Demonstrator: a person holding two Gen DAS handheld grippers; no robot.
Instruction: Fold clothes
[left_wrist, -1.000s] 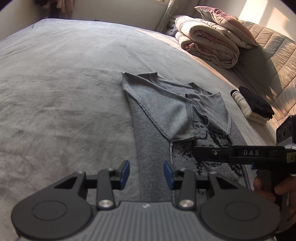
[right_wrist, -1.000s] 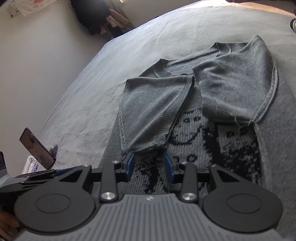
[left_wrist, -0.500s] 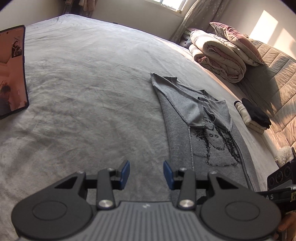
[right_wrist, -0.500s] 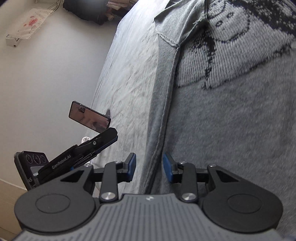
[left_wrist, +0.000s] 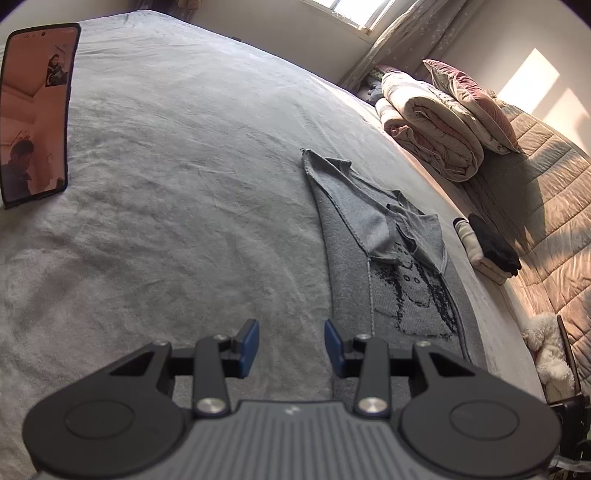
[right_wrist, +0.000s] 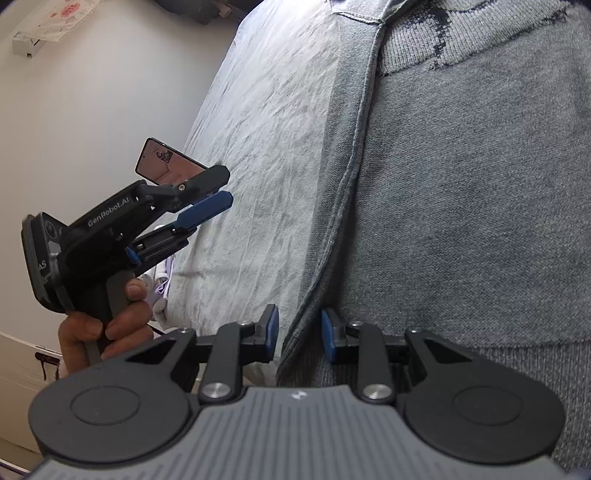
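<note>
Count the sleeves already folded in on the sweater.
2. Both lie across the upper chest of the gray sweater: the left sleeve on the side nearer the open bedspread, the right sleeve beside it toward the headboard, cuffs meeting over the knitted pattern.

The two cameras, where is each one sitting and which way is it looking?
Left wrist: sits on the left gripper, looks along the bed to the gray sweater, phone and folded quilts; only its open fingers show.
Right wrist: sits on the right gripper, low at the sweater's hem corner; the person's left hand shows.
Shared: sweater, bed, phone.
</note>
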